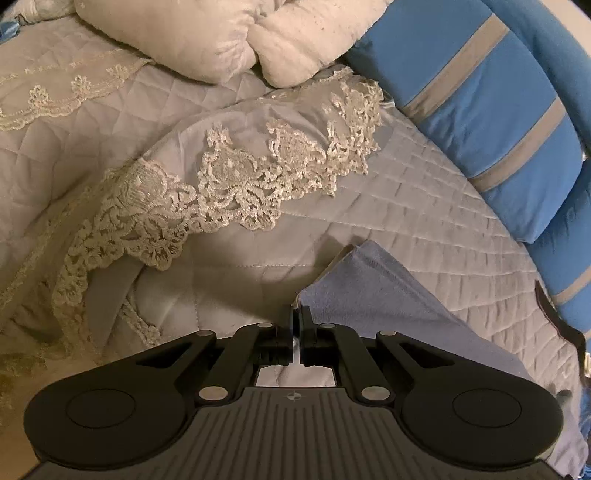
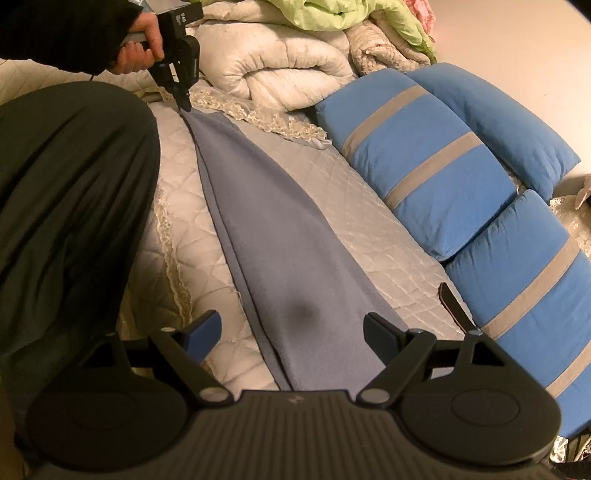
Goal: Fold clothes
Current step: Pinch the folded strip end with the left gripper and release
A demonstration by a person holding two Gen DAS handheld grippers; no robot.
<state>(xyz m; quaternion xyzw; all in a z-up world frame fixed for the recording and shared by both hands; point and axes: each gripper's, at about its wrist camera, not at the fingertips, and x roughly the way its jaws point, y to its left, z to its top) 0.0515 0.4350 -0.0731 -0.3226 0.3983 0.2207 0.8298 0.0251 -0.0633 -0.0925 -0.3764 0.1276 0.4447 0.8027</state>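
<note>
Blue-grey cloth (image 2: 280,236) pinched by down-tilted left claw (image 1: 296,321), right claw (image 2: 291,332) agape

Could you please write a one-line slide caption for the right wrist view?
Open right gripper hovers over a blue-grey cloth on the quilt, while the left gripper pinches its far end.

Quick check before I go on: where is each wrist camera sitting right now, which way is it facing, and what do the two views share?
Left wrist: on the left gripper, angled down at the quilted bedspread and lace trim; its shut fingers pinch the blue-grey cloth.
Right wrist: on the open right gripper, looking along the cloth towards the left gripper; a hand and dark sleeve show.
Shared: the cloth, bedspread, striped blue cushions.
</note>
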